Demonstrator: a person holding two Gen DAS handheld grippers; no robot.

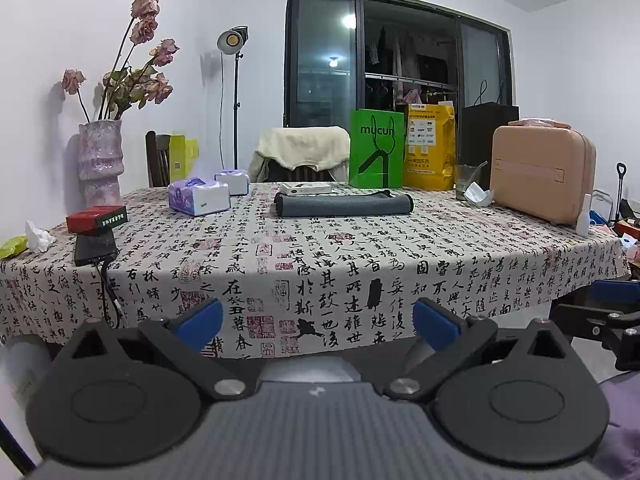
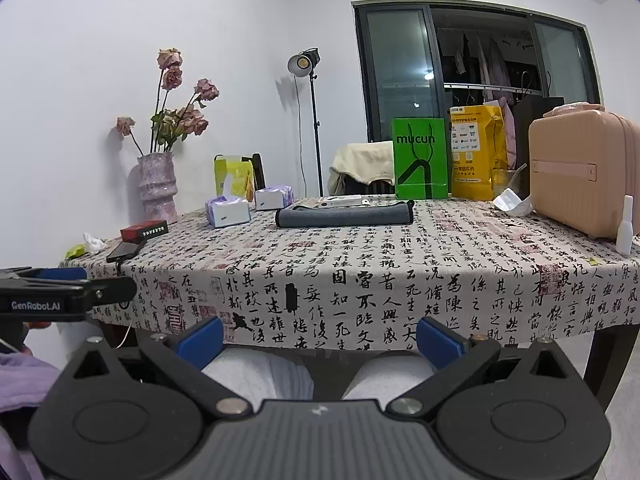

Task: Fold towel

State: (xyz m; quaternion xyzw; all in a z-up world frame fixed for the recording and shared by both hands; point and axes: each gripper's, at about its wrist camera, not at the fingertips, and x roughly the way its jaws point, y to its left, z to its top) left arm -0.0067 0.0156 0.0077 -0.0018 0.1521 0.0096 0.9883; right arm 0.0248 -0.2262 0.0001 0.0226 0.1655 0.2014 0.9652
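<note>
A dark grey towel point(image 1: 343, 204) lies folded in a long flat strip on the far middle of the table; it also shows in the right wrist view point(image 2: 344, 216). My left gripper point(image 1: 318, 326) is open and empty, held below and in front of the table's near edge, far from the towel. My right gripper point(image 2: 320, 338) is open and empty too, at the same low height before the table. The right gripper shows at the right edge of the left wrist view point(image 1: 608, 312); the left one shows at the left edge of the right wrist view point(image 2: 68, 292).
The table point(image 1: 320, 256) has a calligraphy-print cloth. On it stand a vase of dried roses point(image 1: 100, 160), tissue boxes point(image 1: 200, 198), a red box on a black phone point(image 1: 96, 220), a green bag point(image 1: 376, 148), a yellow bag point(image 1: 428, 146), a glass point(image 1: 466, 180) and a pink case point(image 1: 542, 172).
</note>
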